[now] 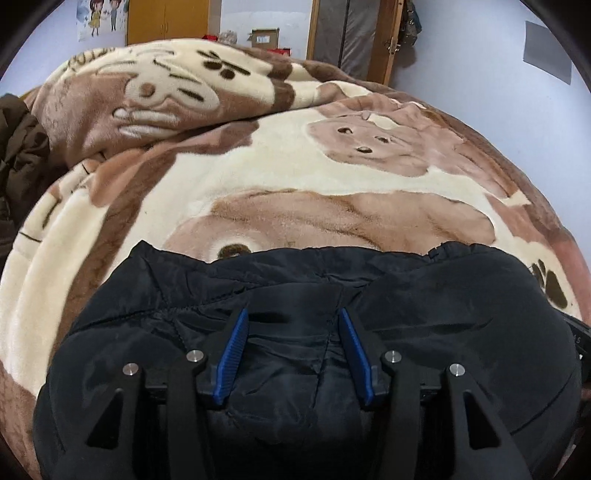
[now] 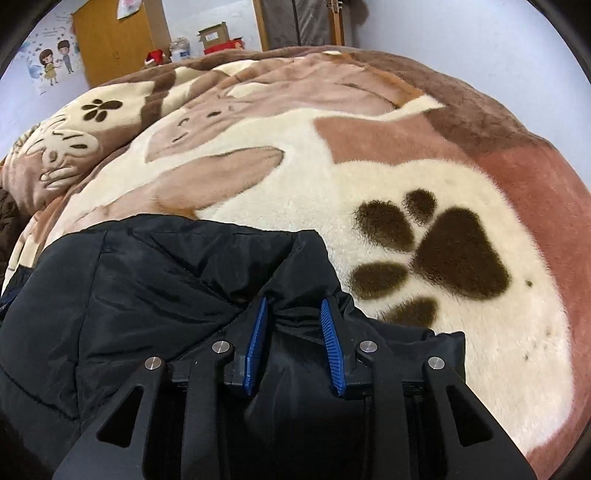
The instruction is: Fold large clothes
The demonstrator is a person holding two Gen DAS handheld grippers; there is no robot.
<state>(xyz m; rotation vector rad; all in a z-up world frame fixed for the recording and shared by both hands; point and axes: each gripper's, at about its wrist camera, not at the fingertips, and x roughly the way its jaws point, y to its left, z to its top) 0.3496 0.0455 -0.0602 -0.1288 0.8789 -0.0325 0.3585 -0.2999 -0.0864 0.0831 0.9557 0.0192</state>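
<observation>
A black padded jacket (image 1: 424,295) lies folded on a bed covered by a brown and cream animal-print blanket (image 1: 280,177). My left gripper (image 1: 291,314) hovers over the jacket's middle, jaws open with nothing between the blue pads (image 1: 236,347). In the right wrist view the jacket (image 2: 147,288) fills the lower left, its right edge lying near a dark paw print on the blanket (image 2: 458,258). My right gripper (image 2: 291,304) is open over a bunched fold at the jacket's right edge, with fabric lying between the pads (image 2: 330,343) but not clamped.
A dark brown garment (image 1: 22,147) lies at the bed's left edge. Behind the bed stand a wooden cabinet (image 1: 166,22), a cardboard box (image 1: 264,37) and a doorway (image 1: 354,33). A cartoon poster (image 2: 51,62) hangs on the wall.
</observation>
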